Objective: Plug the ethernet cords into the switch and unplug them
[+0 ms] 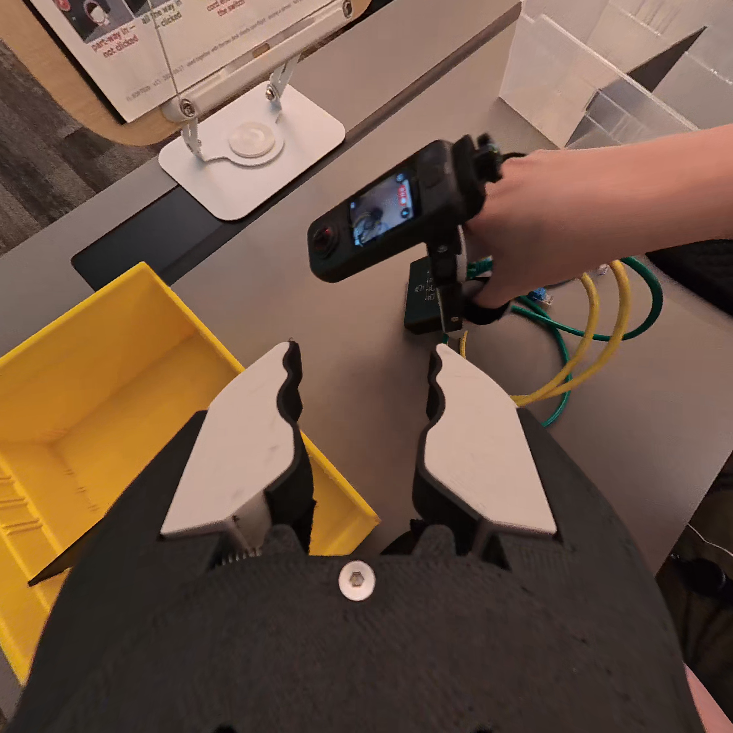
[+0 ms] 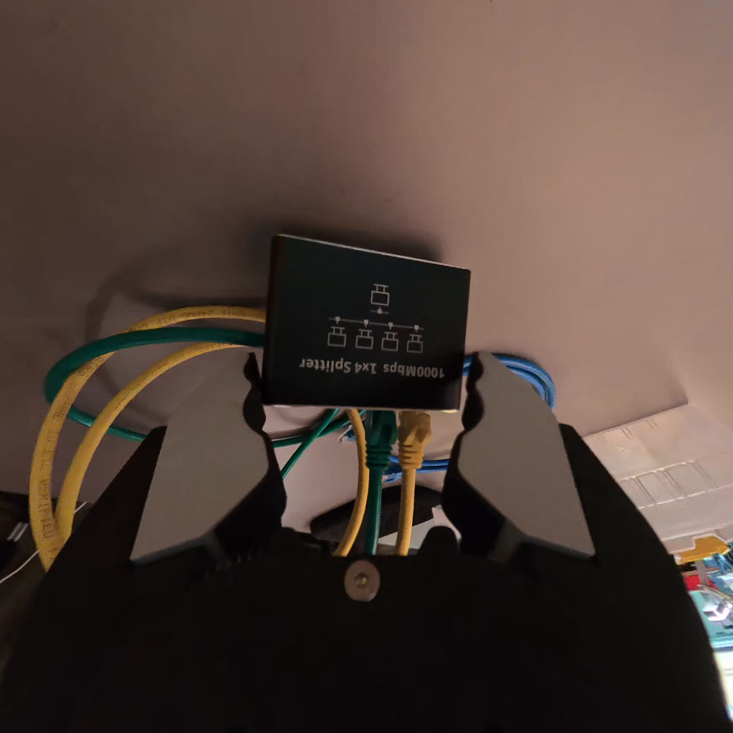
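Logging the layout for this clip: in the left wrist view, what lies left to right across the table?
Yellow bin → white stand base → black switch → looped yellow cord and green cord.

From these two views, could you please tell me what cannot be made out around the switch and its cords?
- Right wrist view: the port face of the switch points down towards the camera, so free ports are hidden.
- Right wrist view: the right gripper flanks the switch; contact is unclear.
- Right wrist view: the blue cord runs behind a finger.
- Left wrist view: a hand covers the switch's plugs.
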Demonstrator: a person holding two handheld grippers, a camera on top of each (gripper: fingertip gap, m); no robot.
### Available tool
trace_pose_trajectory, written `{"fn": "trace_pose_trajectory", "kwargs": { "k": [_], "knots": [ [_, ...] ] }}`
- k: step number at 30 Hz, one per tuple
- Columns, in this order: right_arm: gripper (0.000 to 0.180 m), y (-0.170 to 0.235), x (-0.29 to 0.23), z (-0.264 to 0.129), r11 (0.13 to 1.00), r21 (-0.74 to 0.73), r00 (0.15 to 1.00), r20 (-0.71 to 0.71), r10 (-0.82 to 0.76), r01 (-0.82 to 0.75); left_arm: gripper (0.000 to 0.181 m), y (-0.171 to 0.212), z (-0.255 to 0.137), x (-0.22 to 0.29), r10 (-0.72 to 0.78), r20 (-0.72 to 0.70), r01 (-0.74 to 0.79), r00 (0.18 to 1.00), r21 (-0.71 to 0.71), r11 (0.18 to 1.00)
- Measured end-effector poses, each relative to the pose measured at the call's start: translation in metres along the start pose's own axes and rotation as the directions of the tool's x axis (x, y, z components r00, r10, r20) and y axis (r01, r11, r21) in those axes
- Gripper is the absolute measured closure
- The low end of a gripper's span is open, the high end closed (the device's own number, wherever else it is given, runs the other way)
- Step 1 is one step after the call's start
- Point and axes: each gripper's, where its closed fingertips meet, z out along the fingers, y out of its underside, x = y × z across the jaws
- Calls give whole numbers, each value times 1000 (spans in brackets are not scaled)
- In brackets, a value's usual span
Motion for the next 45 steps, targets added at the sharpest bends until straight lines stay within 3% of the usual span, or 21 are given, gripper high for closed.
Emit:
{"fn": "trace_pose_trajectory", "kwargs": {
  "k": [6, 12, 14, 16, 19, 22, 24, 26, 29, 32, 35, 37, 39, 40, 43, 45],
  "knots": [
    [82, 5, 1, 1, 992, -99, 996, 59, -68, 74, 120, -3, 2, 7, 32, -29, -32, 999, 8, 999],
    [82, -4, -34, -12, 916, 64, 907, 130, -401, 396, 122, -10, -7, 7, 31, -26, -30, 999, 59, 998],
    [82, -3, -65, -18, 807, 180, 791, 166, -589, 563, 122, -13, -13, 8, 33, -20, -31, 999, 86, 996],
    [82, 4, -93, -22, 641, 284, 628, 149, -764, 713, 122, -17, -24, 9, 37, -4, -37, 999, 123, 992],
    [82, 15, -118, -21, 435, 348, 438, 77, -896, 830, 123, -25, -49, 16, 46, 7, -47, 999, 216, 975],
    [82, 24, -132, -17, 293, 353, 320, -21, -947, 889, 124, -35, -81, 29, 39, -16, -31, 999, 356, 934],
    [84, 26, -133, -19, 252, 336, 304, -112, -946, 908, 123, -36, -95, 35, 10, -22, 0, 1000, 422, 907],
    [89, 30, -138, -35, 220, 389, 311, -190, -931, 895, 116, -31, -99, 41, 1, -28, 11, 1000, 437, 899],
    [91, 38, -134, -83, 170, 512, 388, -357, -850, 842, 108, -13, -91, 42, -12, -6, 14, 1000, 368, 930],
    [95, 60, -113, -140, 128, 644, 546, -507, -667, 754, 102, 10, -66, 64, 55, -109, -25, 992, 258, 966],
    [101, 111, -102, -162, 84, 788, 682, -469, -562, 611, 99, 34, -23, 119, 296, -367, -251, 882, 165, 954],
    [109, 147, -105, -160, 7, 861, 725, -424, -542, 509, 93, 57, 14, 125, 438, -436, -476, 786, 27, 879],
    [112, 178, -111, -149, -23, 913, 767, -356, -534, 408, 96, 83, 43, 116, 414, -512, -571, 753, -196, 797],
    [114, 191, -116, -142, -25, 936, 788, -309, -533, 350, 88, 88, 54, 114, 370, -541, -578, 755, -284, 765],
    [124, 213, -135, -122, -21, 986, 858, -152, -490, 163, 89, 93, 81, 114, 317, -604, -617, 731, -388, 685],
    [124, 210, -139, -99, 24, 993, 929, -98, -358, 115, 93, 96, 96, 112, 283, -636, -635, 718, -431, 642]
  ]
}}
